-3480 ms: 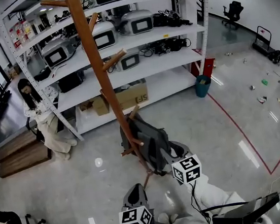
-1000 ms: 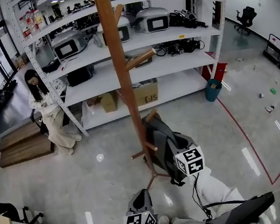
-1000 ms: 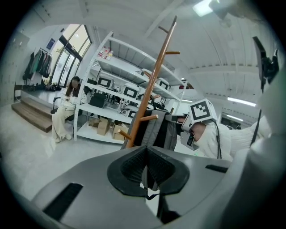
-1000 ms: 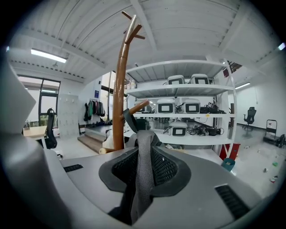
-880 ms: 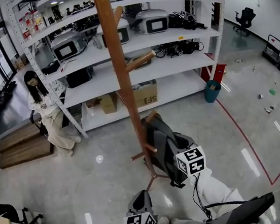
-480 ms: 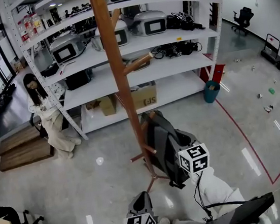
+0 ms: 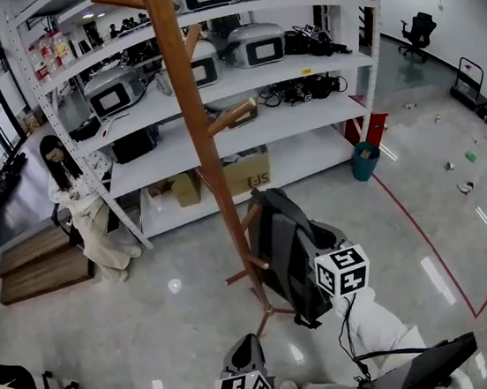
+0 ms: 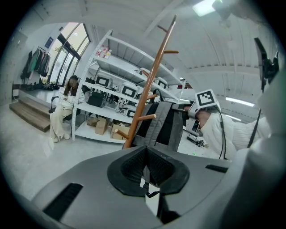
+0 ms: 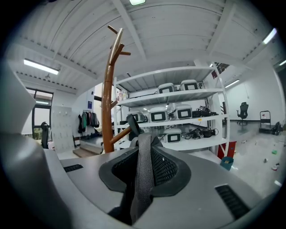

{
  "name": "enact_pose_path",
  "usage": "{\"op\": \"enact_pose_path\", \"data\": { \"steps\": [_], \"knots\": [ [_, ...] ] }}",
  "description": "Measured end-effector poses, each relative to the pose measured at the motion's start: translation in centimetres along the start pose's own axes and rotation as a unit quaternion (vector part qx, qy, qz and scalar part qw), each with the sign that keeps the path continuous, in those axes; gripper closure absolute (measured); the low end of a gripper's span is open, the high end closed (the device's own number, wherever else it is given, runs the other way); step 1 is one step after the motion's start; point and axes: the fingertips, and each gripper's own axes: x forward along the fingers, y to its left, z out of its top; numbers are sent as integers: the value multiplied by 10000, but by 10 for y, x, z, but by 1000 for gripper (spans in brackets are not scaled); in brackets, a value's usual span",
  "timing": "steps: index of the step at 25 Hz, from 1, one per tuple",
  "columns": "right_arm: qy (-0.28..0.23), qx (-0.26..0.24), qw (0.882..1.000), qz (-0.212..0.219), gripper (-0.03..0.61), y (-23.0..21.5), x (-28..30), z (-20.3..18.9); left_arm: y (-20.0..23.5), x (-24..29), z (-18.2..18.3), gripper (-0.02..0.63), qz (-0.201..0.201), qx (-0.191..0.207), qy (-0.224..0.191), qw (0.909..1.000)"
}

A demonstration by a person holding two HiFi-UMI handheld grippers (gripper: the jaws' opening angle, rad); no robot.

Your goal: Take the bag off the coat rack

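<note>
Grey mesh strap [image 9: 144,179] clamped in right tool [image 9: 144,154], apparently to lift the bag [image 7: 281,246] clear of the coat rack [image 7: 197,142] at its ten o'clock; left tool [image 8: 146,174] closed, empty.

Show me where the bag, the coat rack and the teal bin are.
bag [image 7: 279,247], head view, on its dark grey back panel.
coat rack [image 7: 188,107], head view, on the wooden pole between two pegs.
teal bin [image 7: 363,166], head view, on its outer side wall.
</note>
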Motion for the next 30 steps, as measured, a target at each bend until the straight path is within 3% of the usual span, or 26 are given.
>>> {"op": "enact_pose_path", "data": {
  "steps": [16,30],
  "knots": [
    [51,221,9988,-433,492,-39,-33,-7,-23,7,-5,612,-249,64,96,9996],
    [498,484,9957,-605,492,-25,-92,-66,-48,-2,-24,612,-510,-77,177,9985]
  ]
}}
